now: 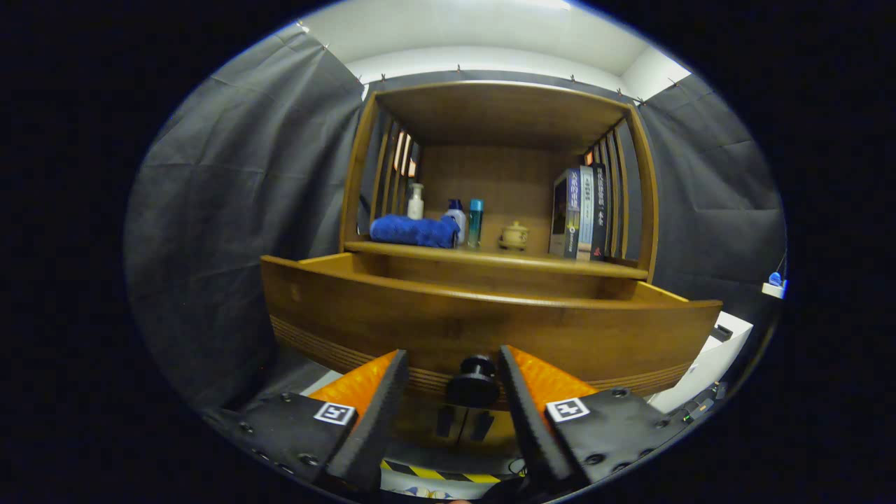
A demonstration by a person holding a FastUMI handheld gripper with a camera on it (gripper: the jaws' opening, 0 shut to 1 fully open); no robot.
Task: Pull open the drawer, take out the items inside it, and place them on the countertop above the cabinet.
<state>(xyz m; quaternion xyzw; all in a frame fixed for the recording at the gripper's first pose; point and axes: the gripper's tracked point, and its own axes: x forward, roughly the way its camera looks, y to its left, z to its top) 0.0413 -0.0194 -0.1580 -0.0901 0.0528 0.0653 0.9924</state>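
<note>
Gripper view: drawer (483,329) pulled out from cabinet, front panel facing camera; inside hidden by panel. Black knob (476,381) sits between claw (453,367) fingers, fingers apart, not touching knob. Counter (490,257) above carries blue towel (413,231), three bottles (456,220), small lidded pot (514,236), upright books (581,213).

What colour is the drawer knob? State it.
Black: the drawer knob sits between the gripper fingers, best seen in the gripper view.
</note>
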